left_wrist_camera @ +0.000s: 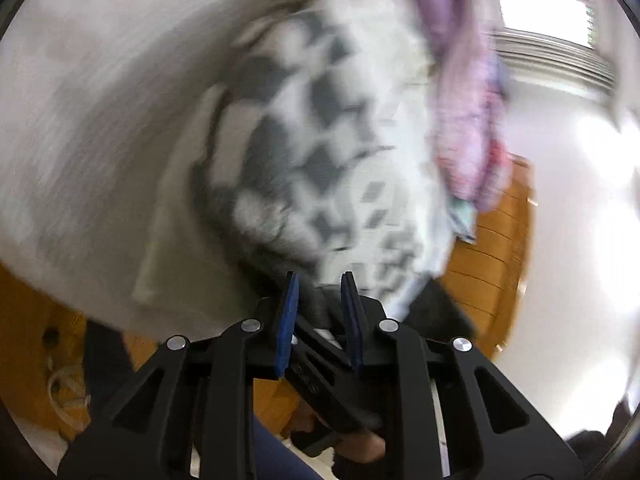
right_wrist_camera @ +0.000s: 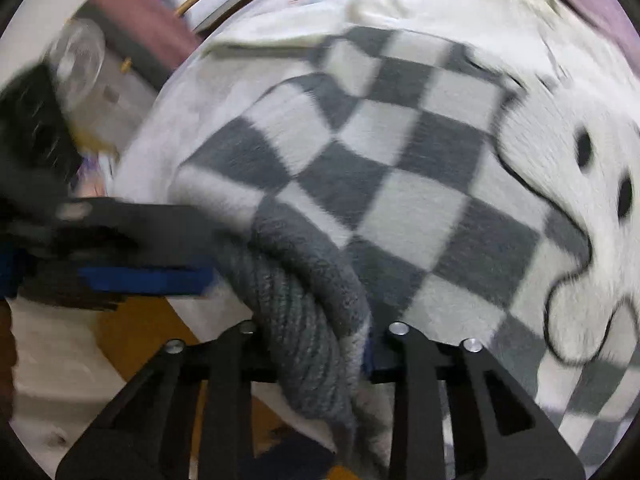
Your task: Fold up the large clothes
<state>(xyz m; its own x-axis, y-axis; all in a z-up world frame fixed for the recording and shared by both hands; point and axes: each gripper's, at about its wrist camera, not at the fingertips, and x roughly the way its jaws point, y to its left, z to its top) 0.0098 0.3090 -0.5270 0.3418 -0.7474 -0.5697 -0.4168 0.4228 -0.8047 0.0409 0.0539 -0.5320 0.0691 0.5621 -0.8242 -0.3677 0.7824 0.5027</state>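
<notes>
- Two grippers work one checked sweater [right_wrist_camera: 360, 168], which lies spread on a white cover [right_wrist_camera: 580, 240] ahead of the right gripper [right_wrist_camera: 320, 332]. Its grey ribbed hem [right_wrist_camera: 296, 312] is bunched and runs back between that gripper's jaws.
- Whether the right gripper actually pinches the hem I cannot tell, because the cloth hides its pads. It looks held, judging by how the roll hangs through.
- The left gripper [left_wrist_camera: 320, 280] comes in from the right gripper's left, with its tip at the same hem. Its blue pads [left_wrist_camera: 288, 320] stand a narrow gap apart. The blur leaves it unclear whether cloth is caught between them.
- Step in hand, as I judge it: getting the hem edge in both grippers so the fold can be carried over the body.
- To do it well, take one layer of hem in each gripper and not the whole roll. Set the grips well apart along the edge, so the hem pulls straight between them.
- Lift both sides level and together, then lay the hem away from the grippers, towards the far edge of the sweater.
- Risk: a bunched grip drags the sweater across the cover and folds it crooked, so check for slack first.
</notes>
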